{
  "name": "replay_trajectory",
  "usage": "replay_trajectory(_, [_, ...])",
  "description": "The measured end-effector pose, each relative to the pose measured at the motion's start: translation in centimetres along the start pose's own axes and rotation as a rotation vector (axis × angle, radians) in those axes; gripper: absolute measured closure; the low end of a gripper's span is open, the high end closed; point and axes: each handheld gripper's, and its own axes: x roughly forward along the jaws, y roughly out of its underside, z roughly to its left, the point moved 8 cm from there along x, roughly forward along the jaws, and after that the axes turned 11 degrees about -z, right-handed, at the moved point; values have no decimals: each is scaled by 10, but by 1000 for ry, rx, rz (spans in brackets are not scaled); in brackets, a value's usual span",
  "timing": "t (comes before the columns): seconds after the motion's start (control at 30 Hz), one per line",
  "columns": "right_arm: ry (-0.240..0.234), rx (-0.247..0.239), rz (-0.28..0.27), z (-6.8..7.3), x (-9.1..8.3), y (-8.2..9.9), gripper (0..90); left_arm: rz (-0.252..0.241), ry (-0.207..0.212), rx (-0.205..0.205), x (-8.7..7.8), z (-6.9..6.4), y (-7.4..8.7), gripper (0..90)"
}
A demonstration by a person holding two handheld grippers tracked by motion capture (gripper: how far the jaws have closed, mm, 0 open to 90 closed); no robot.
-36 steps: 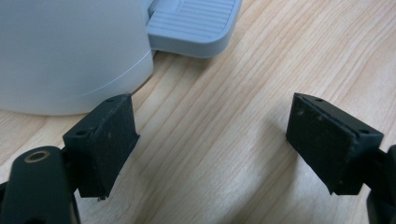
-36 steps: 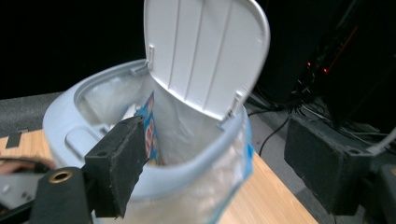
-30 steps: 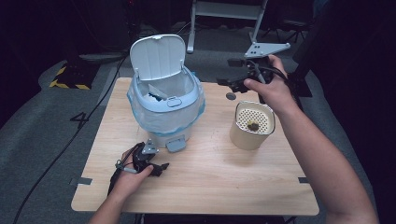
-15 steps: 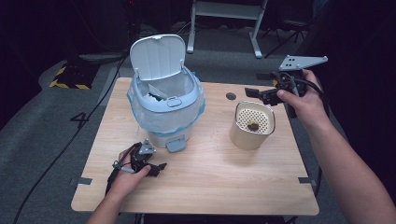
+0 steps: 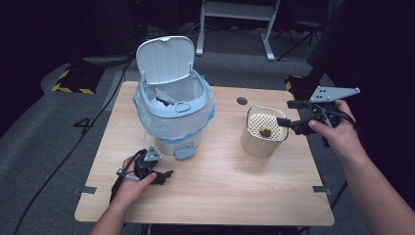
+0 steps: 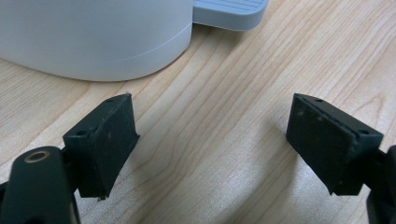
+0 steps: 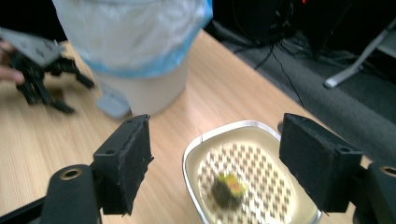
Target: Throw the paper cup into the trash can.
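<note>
We judge the work as begun only. Our right tool (image 5: 286,114), closing yet empty, nears the strainer cup (image 5: 264,133); its scrap (image 7: 227,188) remains. Left tool (image 5: 157,172) lies released on the desk (image 5: 220,196).

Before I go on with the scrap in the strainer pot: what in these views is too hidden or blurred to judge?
- Scrap in the strainer pot: blurred in the right gripper view, tiny in the high view; what it is stays unclear.
- Bin contents: high view, mostly hidden by rim and liner.
- Bin top: cut off by the left gripper view's upper edge.
- Right gripper: its jaws have just been closing, nothing between them.
</note>
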Motion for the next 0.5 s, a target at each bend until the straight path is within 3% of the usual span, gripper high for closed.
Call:
replay_trajectory(0.17, [20,10,42,-1,-12,26,262,1,-6,-1,0,0,0,163])
replay_trajectory(0.37, [18,76,51,3,-24,52,272,1,-7,1,0,0,0,163])
replay_trajectory(0.5, [33,108,77,8,-29,81,273,1,-10,2,0,0,0,163])
